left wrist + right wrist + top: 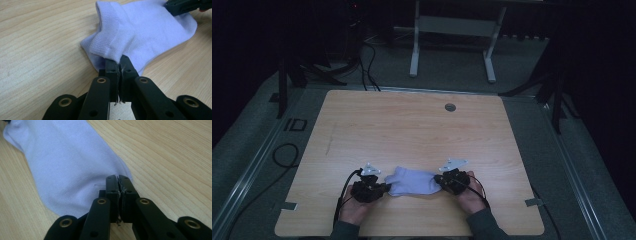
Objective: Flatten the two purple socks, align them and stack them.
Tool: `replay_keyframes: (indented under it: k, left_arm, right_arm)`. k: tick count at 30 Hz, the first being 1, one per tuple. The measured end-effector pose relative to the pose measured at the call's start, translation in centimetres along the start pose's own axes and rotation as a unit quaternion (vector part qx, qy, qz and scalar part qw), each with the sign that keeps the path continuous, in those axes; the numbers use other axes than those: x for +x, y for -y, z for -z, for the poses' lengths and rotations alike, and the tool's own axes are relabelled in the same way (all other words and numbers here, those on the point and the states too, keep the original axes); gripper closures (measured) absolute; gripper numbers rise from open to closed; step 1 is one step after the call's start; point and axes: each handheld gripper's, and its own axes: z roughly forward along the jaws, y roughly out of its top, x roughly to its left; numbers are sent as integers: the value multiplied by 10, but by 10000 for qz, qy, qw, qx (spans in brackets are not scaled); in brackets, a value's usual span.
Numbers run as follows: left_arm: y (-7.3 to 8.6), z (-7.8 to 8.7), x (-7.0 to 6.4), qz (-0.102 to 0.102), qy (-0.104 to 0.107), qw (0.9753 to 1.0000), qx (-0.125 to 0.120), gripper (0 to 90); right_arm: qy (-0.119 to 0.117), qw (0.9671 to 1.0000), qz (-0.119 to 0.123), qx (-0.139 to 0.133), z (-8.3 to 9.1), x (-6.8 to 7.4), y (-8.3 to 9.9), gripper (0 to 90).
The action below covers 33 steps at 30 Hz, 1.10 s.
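A pale lavender sock (412, 181) lies flat near the front edge of the wooden table (412, 125). My left gripper (384, 188) is at the sock's left end. In the left gripper view its jaws are pressed together on the ribbed cuff (110, 47) of the sock (150, 30), with the left gripper (118, 61) pinching the fabric edge. My right gripper (438, 181) holds the opposite end. In the right gripper view the right gripper (117, 180) is shut on the toe edge of the sock (65, 162). The right gripper (183, 5) also appears far off in the left gripper view.
A round cable hole (450, 107) sits in the table's far middle. Black cables (284, 155) lie on the floor at the left. A white desk frame (452, 35) stands behind the table. Tape marks (532, 202) sit at the front corners.
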Motion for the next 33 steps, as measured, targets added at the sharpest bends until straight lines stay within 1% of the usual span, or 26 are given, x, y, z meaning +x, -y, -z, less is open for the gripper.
replay_keyframes:
  k: [7, 8, 11, 12, 15, 19, 22, 23, 24, 25, 26, 27, 28, 29, 30, 32, 33]
  left_arm:
    - [2, 0, 0, -18, -59, 10000, 55, 872]
    - [3, 0, 0, 18, -83, 9999, 77, 870]
    - [4, 1, 1, 40, -130, 9999, 105, 865]
    - [5, 2, 3, 53, -222, 9997, 127, 861]
    - [6, 4, 5, 114, -251, 9996, 108, 847]
    - [6, 6, 7, 165, -300, 9994, 39, 769]
    - [5, 7, 8, 191, -346, 9992, -27, 680]
    - [5, 8, 9, 200, -364, 9991, -53, 656]
    - [4, 9, 10, 220, -413, 9989, -91, 636]
    - [4, 9, 10, 220, -413, 9989, -91, 620]
    - [4, 10, 12, 244, -504, 9983, -147, 599]
    - [4, 10, 12, 244, -504, 9983, -147, 586]
    - [4, 12, 14, 299, -614, 9974, -244, 578]
    - [4, 12, 14, 299, -614, 9974, -244, 576]
    - [3, 14, 17, 310, -719, 9964, -331, 572]
    - [3, 16, 19, 332, -787, 9955, -404, 564]
    - [3, 16, 19, 332, -787, 9955, -404, 563]
  right_arm:
    - [-20, 10000, -13, -14, 0, 0, 0, 871]
    - [-22, 10000, -14, -17, 0, 0, 1, 871]
    - [-22, 10000, -13, -17, 0, 0, 1, 871]
    - [-24, 10000, -11, -18, 0, 0, 1, 871]
    - [-27, 10000, -16, -27, 0, 0, 1, 870]
    - [-30, 10000, -38, -31, 0, -1, 1, 867]
    - [-15, 10000, -32, -33, 0, 0, 1, 857]
    - [12, 10000, 10, -41, 0, 0, 1, 846]
    - [21, 10000, 28, -46, 0, 1, 1, 835]
    - [-4, 10000, 37, -69, 0, 1, 1, 824]
    - [-63, 9999, 19, -94, 1, 1, 0, 818]
    - [-63, 9999, 19, -94, 1, 1, 0, 818]
    - [-103, 9998, 13, -189, 3, 2, 0, 819]
    - [-103, 9998, 13, -189, 3, 2, 0, 819]
    - [-123, 9995, 3, -293, 6, 2, -2, 819]
    - [-113, 9990, -15, -429, 12, 1, -3, 819]
    - [-113, 9990, -15, -429, 12, 1, -3, 819]
